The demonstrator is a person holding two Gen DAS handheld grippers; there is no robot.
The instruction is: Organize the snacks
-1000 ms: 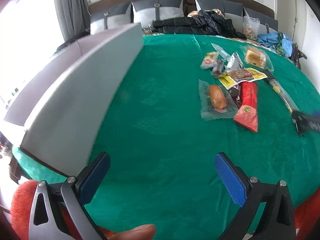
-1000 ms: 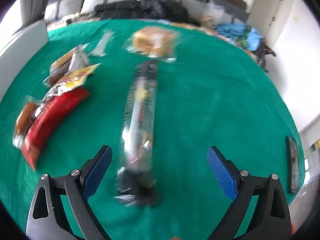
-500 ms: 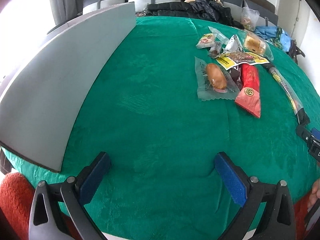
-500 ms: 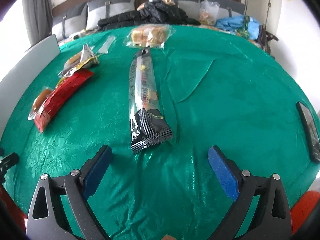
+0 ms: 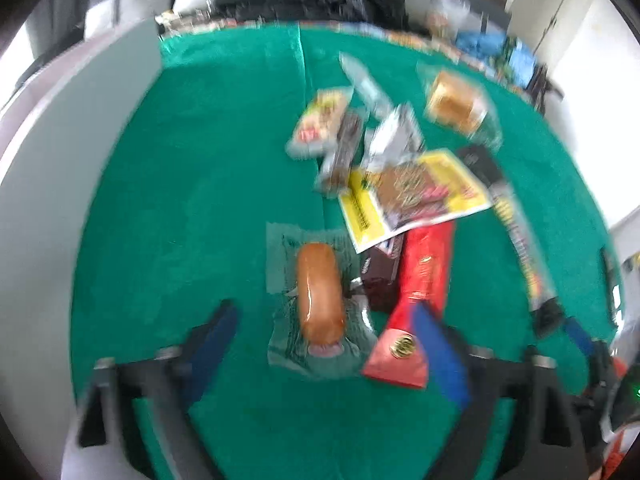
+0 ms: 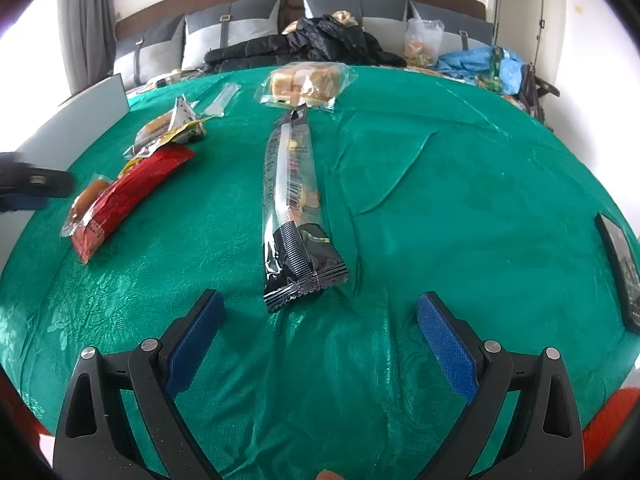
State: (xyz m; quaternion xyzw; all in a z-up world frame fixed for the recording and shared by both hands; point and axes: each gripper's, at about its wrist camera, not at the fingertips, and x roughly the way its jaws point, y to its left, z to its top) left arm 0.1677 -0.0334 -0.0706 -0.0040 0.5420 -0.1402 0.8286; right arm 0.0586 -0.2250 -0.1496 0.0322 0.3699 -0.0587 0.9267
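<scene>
Your left hand-held gripper [image 5: 324,340], jaws just closing yet unclenched, straddles the sausage pack [image 5: 320,296] near the bed's [image 5: 200,200] front edge.

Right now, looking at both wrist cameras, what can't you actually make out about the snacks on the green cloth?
- Left wrist view: motion blur smears all printing on the yellow packet and red packet.
- Left wrist view: a dark packet is partly covered by the yellow and red ones; its kind is unreadable.
- Right wrist view: the sausage pack is mostly hidden behind the red packet.
- Right wrist view: the flat dark object is cut by the frame edge.
</scene>
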